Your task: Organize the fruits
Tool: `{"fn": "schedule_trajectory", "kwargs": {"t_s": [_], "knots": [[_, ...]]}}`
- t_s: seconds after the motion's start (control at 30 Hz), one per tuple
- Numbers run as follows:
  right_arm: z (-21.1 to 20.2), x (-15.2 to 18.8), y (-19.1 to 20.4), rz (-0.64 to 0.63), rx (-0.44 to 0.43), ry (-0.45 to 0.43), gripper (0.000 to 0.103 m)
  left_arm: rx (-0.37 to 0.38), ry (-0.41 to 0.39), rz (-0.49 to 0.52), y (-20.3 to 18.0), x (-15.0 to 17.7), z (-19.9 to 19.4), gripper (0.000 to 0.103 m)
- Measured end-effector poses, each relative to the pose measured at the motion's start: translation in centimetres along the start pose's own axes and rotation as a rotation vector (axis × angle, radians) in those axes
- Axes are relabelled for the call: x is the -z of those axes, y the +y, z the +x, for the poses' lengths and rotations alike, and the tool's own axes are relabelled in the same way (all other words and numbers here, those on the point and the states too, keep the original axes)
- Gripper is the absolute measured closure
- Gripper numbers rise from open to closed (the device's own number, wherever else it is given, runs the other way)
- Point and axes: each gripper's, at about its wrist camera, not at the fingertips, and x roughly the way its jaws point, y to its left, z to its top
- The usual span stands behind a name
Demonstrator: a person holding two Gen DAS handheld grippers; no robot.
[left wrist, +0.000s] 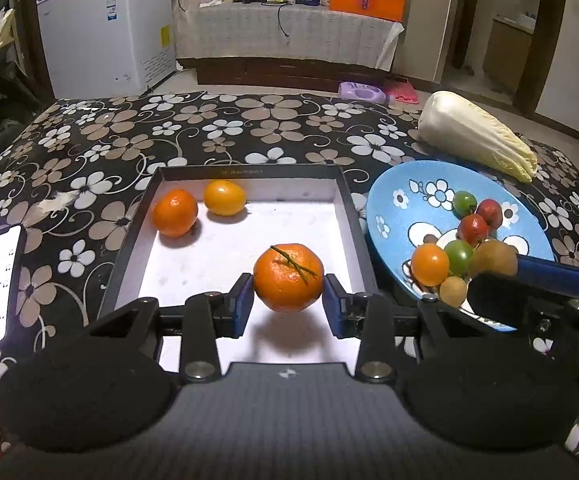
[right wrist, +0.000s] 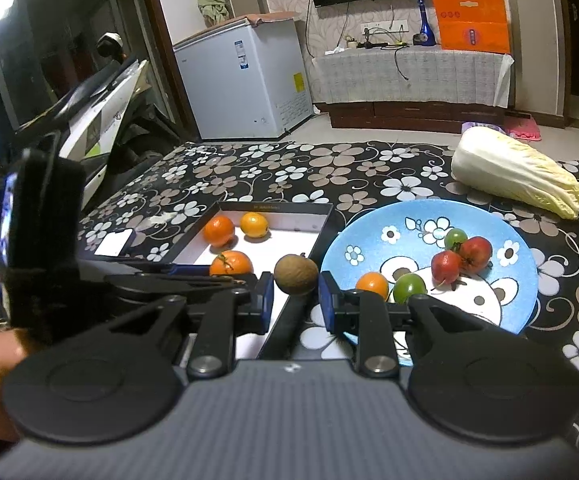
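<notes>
The left tool [left wrist: 288, 295] pinched a tangerine [left wrist: 288, 277] above the tray [left wrist: 345, 200]; the right tool [right wrist: 295, 295] pinched a brown fruit [right wrist: 295, 274], probably a kiwi. Both looked light, soft-skinned; gripping across the widest part suited them.

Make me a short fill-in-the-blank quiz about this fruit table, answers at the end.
1. The left tool grips a ____ over the box.
2. The right tool holds a small fruit coloured ____.
3. The plate is coloured ____.
4. Beyond the plate lies a ____.

Missing words: tangerine; brown; blue; cabbage
</notes>
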Motion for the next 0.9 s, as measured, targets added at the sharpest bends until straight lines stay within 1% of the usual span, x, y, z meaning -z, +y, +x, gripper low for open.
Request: {"fn": "schedule_trajectory", "kwargs": {"t_s": [0.9], "knots": [[-0.8, 0.03, -0.93, 0.017, 0.024, -0.008, 0.075, -0.006, -0.017, 0.012, -0.39, -0.25, -0.14, 0.06]]}}
